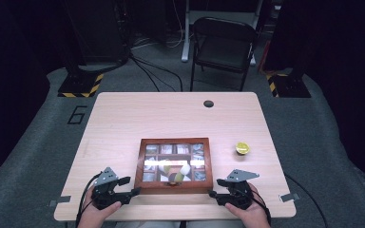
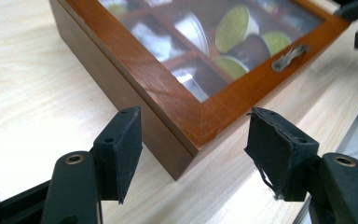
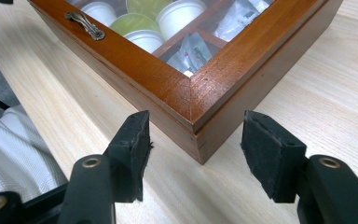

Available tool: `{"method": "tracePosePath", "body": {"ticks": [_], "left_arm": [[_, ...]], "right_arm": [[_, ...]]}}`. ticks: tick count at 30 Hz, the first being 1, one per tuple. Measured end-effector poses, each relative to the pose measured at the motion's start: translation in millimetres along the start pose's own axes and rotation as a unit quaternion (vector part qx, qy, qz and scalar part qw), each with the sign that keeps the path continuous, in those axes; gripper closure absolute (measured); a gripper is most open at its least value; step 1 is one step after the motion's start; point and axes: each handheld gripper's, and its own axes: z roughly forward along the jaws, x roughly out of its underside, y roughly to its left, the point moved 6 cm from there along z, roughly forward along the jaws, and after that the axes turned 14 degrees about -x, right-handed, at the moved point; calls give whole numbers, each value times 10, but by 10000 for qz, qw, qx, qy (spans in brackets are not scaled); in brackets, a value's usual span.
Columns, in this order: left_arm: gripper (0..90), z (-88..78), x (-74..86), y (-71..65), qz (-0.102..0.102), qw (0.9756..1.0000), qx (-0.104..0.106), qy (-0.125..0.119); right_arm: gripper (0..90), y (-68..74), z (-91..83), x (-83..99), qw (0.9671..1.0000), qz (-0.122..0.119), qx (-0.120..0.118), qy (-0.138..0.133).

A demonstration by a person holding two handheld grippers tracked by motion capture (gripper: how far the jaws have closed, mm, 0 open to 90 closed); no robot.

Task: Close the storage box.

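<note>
The left gripper has its two black padded jaws parted, with the near left corner of a shallow reddish-brown wooden box with a glass-panelled lid poking into the gap; neither pad touches the wood. The right gripper is likewise parted, straddling the box's near right corner without contact. Neither holds anything.

The lid is closed, with a small ornate metal handle on its front edge. Through the glass show wooden compartments holding green-topped and white round capsules and clear-wrapped sachets.

From the high view, the box sits near the front edge of a pale wooden table, between the two hands. A small yellow-green round capsule rests alone on the table to the box's right, well apart from it.
</note>
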Motion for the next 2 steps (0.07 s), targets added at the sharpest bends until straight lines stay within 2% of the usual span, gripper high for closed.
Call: {"method": "tracePosePath", "body": {"ticks": [2], "left_arm": [[343, -16, 3, 9, -137, 9999, 36, -25]], "right_arm": [[419, -2, -7, 13, 10000, 22, 6, -6]]}}
